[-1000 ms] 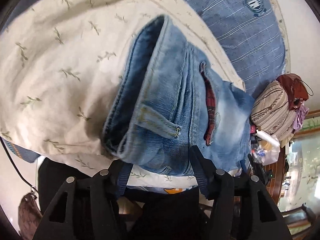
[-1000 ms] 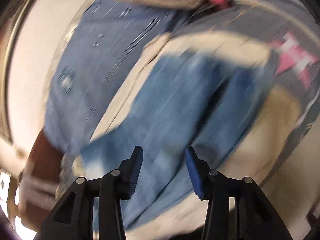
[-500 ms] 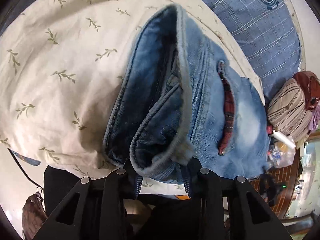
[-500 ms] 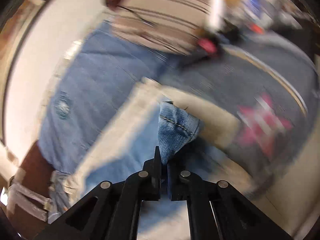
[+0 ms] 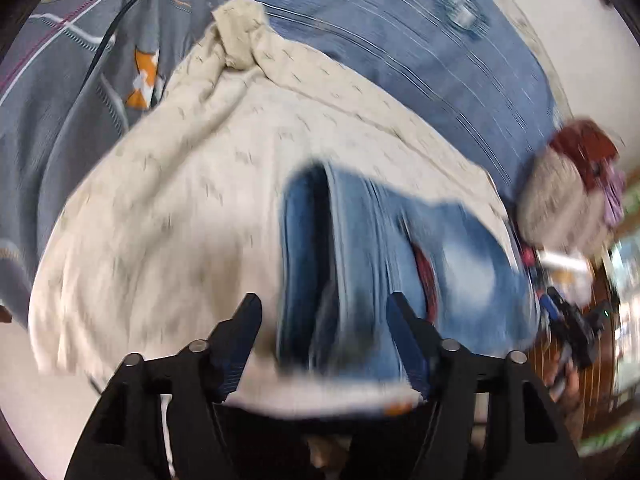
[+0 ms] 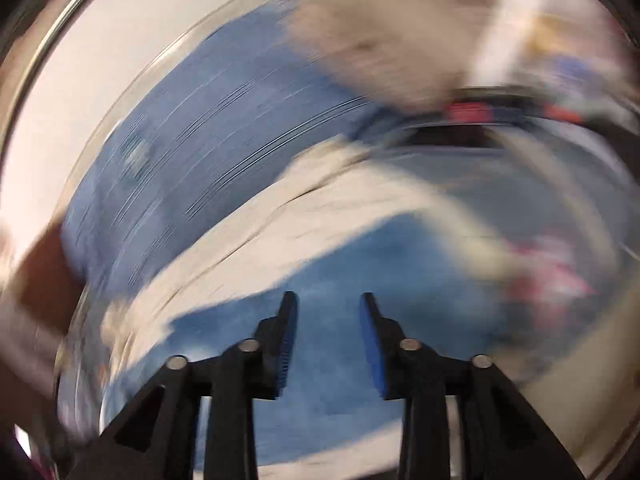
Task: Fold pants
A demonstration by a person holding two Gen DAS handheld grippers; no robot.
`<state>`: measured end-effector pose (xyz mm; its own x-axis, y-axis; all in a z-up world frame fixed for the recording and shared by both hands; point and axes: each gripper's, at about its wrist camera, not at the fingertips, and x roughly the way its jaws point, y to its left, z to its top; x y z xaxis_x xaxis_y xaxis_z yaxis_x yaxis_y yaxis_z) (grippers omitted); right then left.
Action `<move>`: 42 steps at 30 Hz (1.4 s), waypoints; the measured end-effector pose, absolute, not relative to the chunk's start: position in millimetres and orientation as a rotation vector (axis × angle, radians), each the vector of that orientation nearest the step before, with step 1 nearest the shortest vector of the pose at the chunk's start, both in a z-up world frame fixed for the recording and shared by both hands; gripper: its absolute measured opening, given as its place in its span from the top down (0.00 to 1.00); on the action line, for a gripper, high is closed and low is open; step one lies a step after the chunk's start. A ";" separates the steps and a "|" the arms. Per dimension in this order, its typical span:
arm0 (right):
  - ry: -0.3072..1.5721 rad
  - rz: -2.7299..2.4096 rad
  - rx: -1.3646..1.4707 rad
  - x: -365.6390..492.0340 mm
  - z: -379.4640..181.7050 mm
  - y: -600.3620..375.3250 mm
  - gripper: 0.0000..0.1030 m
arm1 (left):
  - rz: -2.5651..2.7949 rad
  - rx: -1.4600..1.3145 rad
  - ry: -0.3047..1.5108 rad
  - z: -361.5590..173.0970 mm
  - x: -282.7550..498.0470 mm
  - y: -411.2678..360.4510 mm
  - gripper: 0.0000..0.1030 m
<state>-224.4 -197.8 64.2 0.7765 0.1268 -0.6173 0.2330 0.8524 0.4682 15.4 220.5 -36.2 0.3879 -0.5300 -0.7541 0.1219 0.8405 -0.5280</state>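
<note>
Jeans (image 5: 384,264) lie folded on the cream cloth (image 5: 168,220), near its front edge. My left jaws (image 5: 322,308) and right jaws (image 6: 328,304) have just spread, holding nothing. I judge only tidying remains.

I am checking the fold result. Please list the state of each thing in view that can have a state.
Blue denim pants: folded, lying on the cream blanket, free of both grippers.
Cream leaf-print blanket: spread out, bunched at its far corner.
Left gripper: open, jaws just opened, gripping nothing.
Right gripper: open, jaws just opened, gripping nothing.
</note>
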 end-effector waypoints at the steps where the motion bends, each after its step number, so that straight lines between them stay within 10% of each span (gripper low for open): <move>1: 0.721 0.019 0.529 -201.2 63.4 -173.6 0.50 | -0.433 -0.442 1.129 -40.2 29.3 214.8 0.38; 7: 0.940 0.220 0.310 -54.2 40.4 -57.4 0.49 | -0.466 -0.579 1.300 -73.2 78.7 188.5 0.40; 9: 1.030 0.228 0.216 -26.1 22.0 -39.1 0.46 | -0.494 -0.594 1.302 -79.1 83.7 186.3 0.56; 10: 1.074 0.241 0.159 -19.6 13.0 -28.3 0.49 | -0.517 -0.593 1.299 -79.1 84.5 184.0 0.75; 11: 1.105 0.266 0.085 -14.9 7.6 -17.4 0.88 | -0.539 -0.592 1.295 -78.8 83.7 182.4 0.81; 12: 1.116 0.281 0.005 -13.2 9.0 -6.3 0.97 | -0.559 -0.595 1.283 -74.3 82.4 182.2 0.84; 20: 1.081 0.177 -0.061 -8.7 -5.5 -7.9 0.99 | -0.439 -0.428 1.266 -92.0 98.9 169.1 0.81; 26: 0.968 0.147 0.133 -46.6 18.8 -31.7 0.84 | -0.475 -0.541 1.180 -60.6 72.7 205.4 0.79; 31: 0.934 0.238 0.301 -106.5 32.3 -49.9 0.57 | -0.574 -0.608 1.124 -54.4 4.2 239.7 0.34; 42: 1.030 0.406 0.569 -193.8 -12.7 -35.7 0.52 | -0.532 -0.667 1.289 -116.1 12.4 222.2 0.40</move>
<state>-193.8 -35.7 -12.7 0.4624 0.5662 -0.6824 -0.0518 0.7855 0.6167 12.4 222.2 -116.1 0.2069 -0.6949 -0.6887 -0.0071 0.7029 -0.7113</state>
